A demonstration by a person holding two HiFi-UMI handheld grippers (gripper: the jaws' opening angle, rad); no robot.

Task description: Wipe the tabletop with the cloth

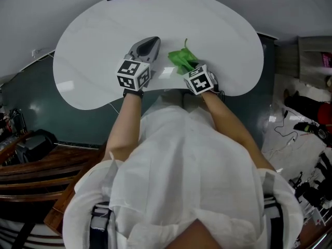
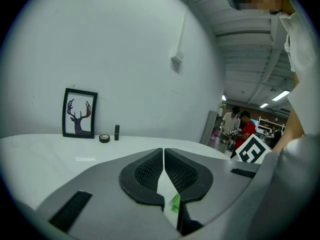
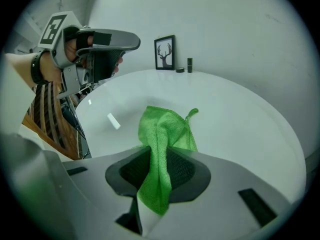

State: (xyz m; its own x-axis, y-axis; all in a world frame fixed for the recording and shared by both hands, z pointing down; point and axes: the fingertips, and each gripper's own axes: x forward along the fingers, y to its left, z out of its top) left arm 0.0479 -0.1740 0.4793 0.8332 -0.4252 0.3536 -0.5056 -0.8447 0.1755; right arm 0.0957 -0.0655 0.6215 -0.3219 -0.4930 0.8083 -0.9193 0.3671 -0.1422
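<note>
The wiping step is judged to be in hand. The green cloth (image 1: pixel 181 57) is clenched in the right claw (image 3: pixel 159 159): one fold is pinched between the pads and the rest is laid on the white worktop (image 1: pixel 93 40), near its front edge. The left claw (image 2: pixel 163 168) is closed on nothing and is held near the cloth, on its left. How much has been wiped cannot be told. Next, the cloth would need to be pressed flat and drawn across in broad strokes, with the framed picture (image 2: pixel 79 112) at the far edge avoided
</note>
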